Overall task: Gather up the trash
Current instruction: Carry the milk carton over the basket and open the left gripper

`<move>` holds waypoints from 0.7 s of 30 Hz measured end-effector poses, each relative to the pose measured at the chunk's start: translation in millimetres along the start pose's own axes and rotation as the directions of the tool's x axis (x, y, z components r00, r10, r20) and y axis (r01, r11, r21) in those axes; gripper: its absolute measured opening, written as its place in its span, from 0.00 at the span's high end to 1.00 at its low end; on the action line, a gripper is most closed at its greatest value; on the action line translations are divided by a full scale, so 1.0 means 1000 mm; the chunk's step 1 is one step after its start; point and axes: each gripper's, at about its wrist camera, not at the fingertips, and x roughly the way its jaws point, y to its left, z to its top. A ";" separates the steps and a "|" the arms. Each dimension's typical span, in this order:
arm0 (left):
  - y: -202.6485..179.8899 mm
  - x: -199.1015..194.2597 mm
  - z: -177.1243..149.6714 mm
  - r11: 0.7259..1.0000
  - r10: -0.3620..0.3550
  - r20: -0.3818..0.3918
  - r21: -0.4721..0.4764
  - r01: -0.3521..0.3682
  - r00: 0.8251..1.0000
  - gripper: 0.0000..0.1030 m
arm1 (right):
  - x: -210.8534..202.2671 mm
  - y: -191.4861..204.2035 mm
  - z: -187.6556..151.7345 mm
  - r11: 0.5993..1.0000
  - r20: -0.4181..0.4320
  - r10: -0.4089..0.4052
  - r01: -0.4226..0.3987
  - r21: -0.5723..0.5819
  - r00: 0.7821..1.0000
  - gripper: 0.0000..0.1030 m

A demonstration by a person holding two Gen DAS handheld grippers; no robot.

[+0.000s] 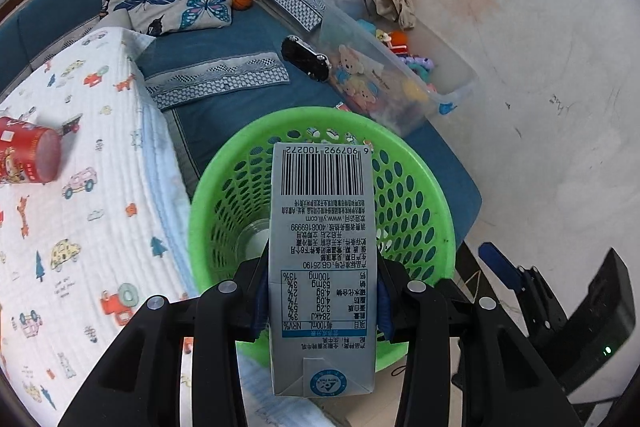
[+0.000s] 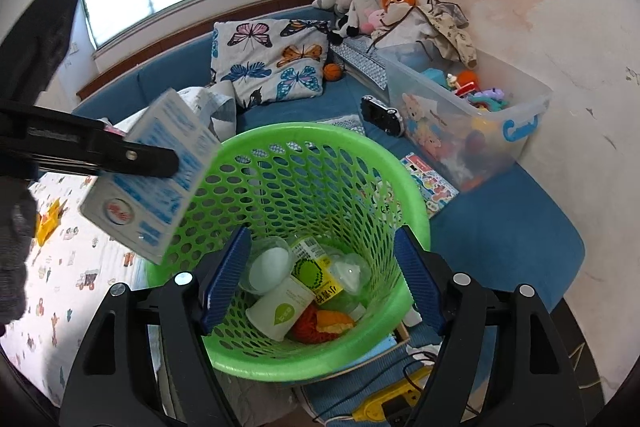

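Several items are already binned in the basket. A carton is clamped by the left gripper over it; the right gripper is parted, empty. A red can is left on the bed.

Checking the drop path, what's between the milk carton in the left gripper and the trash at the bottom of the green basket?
Nothing: in the right wrist view, the milk carton hangs at the green basket rim, open air above.

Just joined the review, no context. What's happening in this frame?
Trash pickup on a bed. The left gripper is clamped on a milk carton and holds it over the rim of the green basket, not yet dropped. The right gripper is empty and open above the basket. Inside already: a white cup, a yellow-labelled bottle and an orange scrap. A red can lies on the blanket, uncollected.
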 end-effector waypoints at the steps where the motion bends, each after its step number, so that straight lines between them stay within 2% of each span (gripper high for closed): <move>1: -0.001 0.003 0.000 1.000 0.000 -0.004 -0.001 0.000 1.000 0.61 | -0.001 -0.001 -0.001 1.000 0.000 0.000 0.000 0.002 1.000 0.28; 19: -0.028 0.024 0.007 0.998 -0.061 -0.007 0.022 0.061 0.998 0.61 | -0.013 -0.010 -0.012 1.000 0.004 0.000 0.000 0.029 1.000 0.28; 21: -0.029 0.026 0.008 0.998 -0.065 -0.007 0.019 0.065 0.998 0.56 | -0.013 -0.010 -0.013 1.000 0.005 0.000 0.000 0.031 1.000 0.28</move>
